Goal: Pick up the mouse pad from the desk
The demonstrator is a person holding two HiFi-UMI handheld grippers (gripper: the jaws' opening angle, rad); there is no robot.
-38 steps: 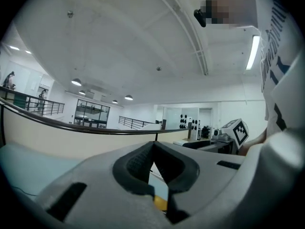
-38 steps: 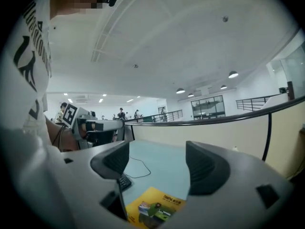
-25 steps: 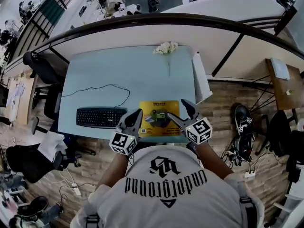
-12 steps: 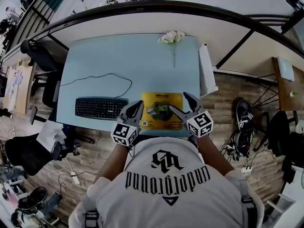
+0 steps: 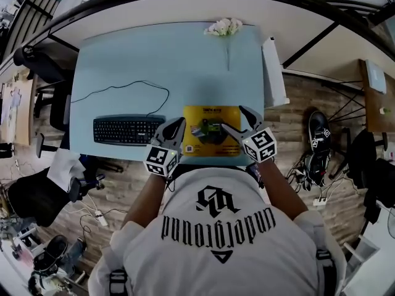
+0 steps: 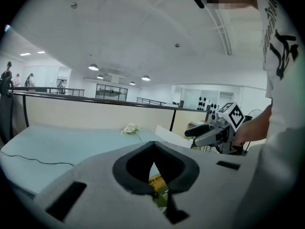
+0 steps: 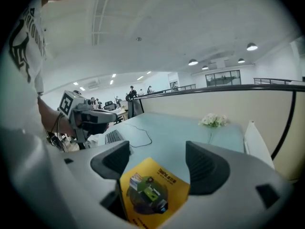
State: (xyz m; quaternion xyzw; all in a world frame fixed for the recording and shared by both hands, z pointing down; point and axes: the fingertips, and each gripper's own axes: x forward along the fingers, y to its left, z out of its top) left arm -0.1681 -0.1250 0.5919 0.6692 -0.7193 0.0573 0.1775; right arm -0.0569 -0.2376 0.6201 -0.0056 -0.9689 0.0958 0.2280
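mouse pad [image 5: 212, 131] on desk [image 5: 123, 60] (yellow)

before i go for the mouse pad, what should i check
1. Yellow rectangular mouse pad lies flat and uncovered on the pale blue desk: ok.
2. Pad sits at the desk's near edge: ok.
3. Right claw open, pad in line between its jaws: ok.
4. Left claw open: not ok, jaws together.
5. Black keyboard apart from the pad: ok.
6. Pad gripped: not ok, neither claw holds it.
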